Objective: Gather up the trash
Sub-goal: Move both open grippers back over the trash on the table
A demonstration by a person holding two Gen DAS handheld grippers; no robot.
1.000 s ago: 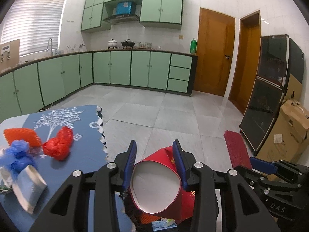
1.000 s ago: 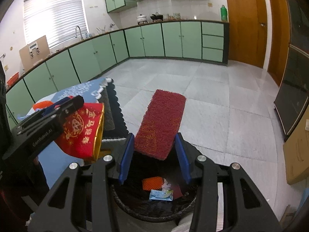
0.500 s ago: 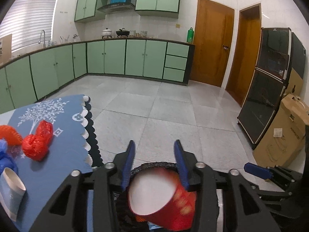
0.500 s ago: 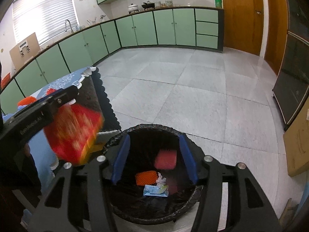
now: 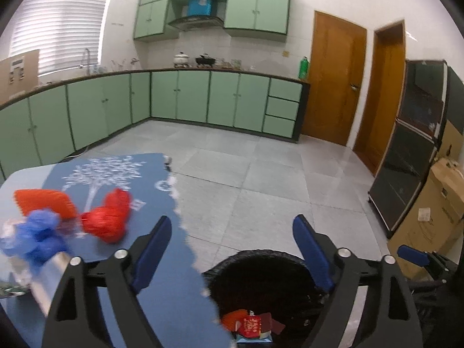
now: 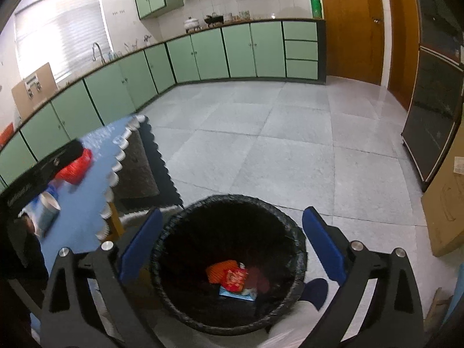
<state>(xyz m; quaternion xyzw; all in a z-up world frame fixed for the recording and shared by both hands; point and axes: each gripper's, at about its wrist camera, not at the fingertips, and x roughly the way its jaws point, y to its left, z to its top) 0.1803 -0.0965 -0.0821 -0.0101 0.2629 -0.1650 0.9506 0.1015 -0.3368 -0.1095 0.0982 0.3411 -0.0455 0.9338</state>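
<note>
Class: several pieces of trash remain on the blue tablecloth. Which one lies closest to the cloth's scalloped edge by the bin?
The crumpled red bag. The flat orange piece and blue bag lie farther left, away from that edge.

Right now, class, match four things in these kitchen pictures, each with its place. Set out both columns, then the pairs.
Things:
1. red crumpled bag
2. red printed packet
3. green bottle
4. cardboard box

Places:
A. on the floor by the dark cabinet
B. on the blue tablecloth
C. on the counter's end near the door
D. inside the black bin

Pairs: 1-B, 2-D, 3-C, 4-A
</note>
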